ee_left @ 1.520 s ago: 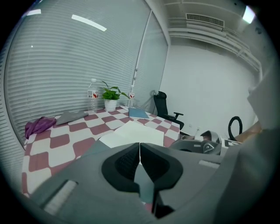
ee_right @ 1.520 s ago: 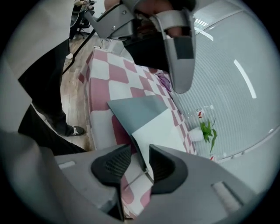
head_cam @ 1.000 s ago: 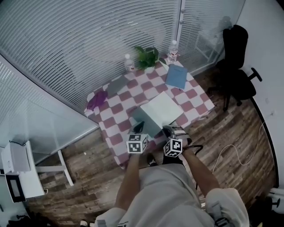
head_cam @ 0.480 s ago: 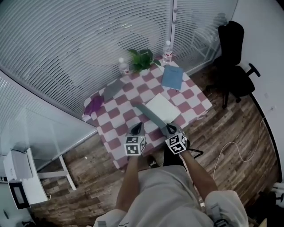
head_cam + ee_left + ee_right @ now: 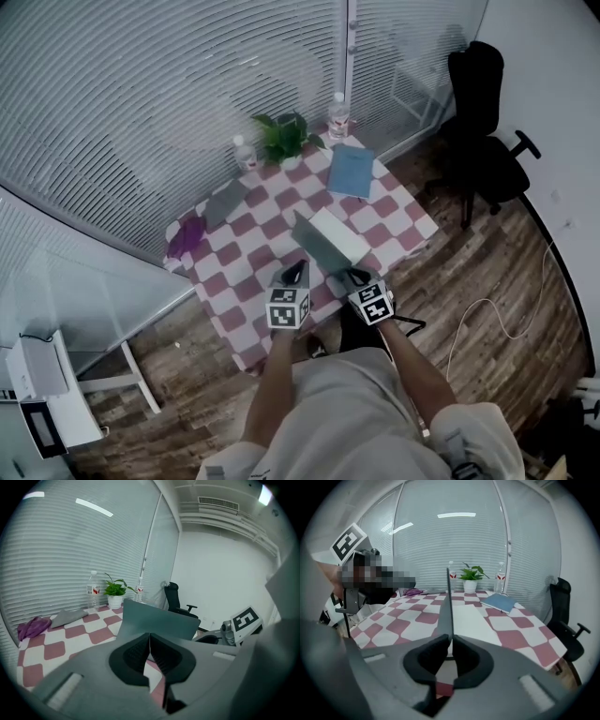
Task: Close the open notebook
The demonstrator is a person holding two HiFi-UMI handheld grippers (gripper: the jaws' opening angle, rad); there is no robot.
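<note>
Grey notebook cover (image 5: 447, 603) raised on edge between right gripper (image 5: 452, 638) pads, jaws easing open. Beside it, left gripper (image 5: 149, 638) pinched shut, empty, over the checked table (image 5: 239, 269).

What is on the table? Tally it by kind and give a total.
Bottles: 2
Plant: 1
Notebooks: 2
Cloths: 2
Total: 7
</note>
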